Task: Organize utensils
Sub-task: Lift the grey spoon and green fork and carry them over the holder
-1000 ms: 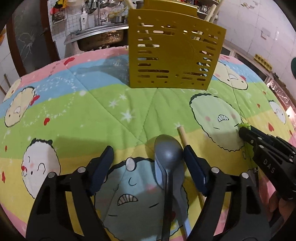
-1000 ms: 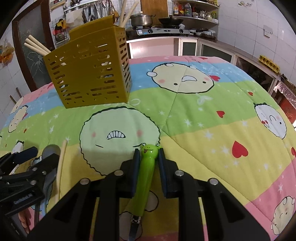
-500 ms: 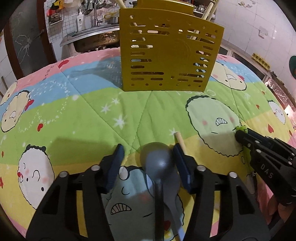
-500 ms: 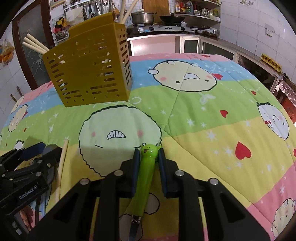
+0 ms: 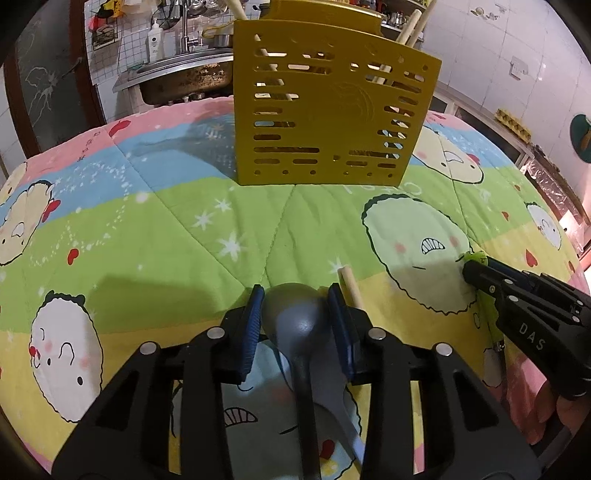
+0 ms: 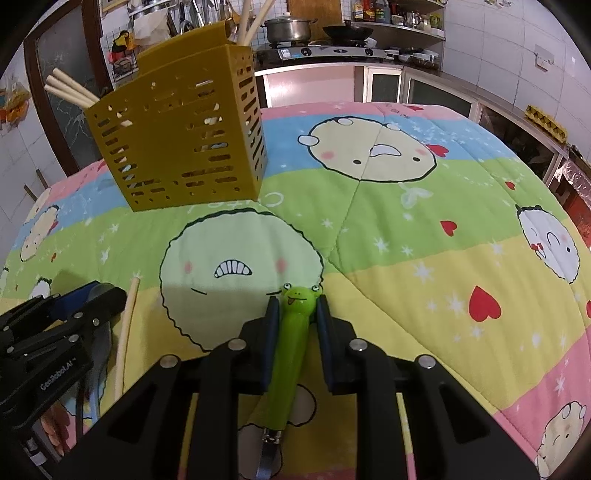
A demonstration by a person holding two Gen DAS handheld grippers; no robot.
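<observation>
Left gripper (image 5: 295, 295) jaws just closing around grey ladle (image 5: 295, 314) bowl on quilt (image 5: 147, 236) (pads seemingly touching); right gripper (image 6: 294, 310) clamped on green frog-handled utensil (image 6: 291, 332); both ready for yellow caddy (image 5: 332, 110)

Bare quilt (image 5: 155, 236) (yellow caddy (image 5: 332, 110) behind) ahead of both grippers

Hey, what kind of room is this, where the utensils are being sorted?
Most likely a home kitchen. Behind the quilt-covered table there is a gas stove with a pot on it, a steel sink with a tap, and shelves of bottles on tiled walls.
</observation>
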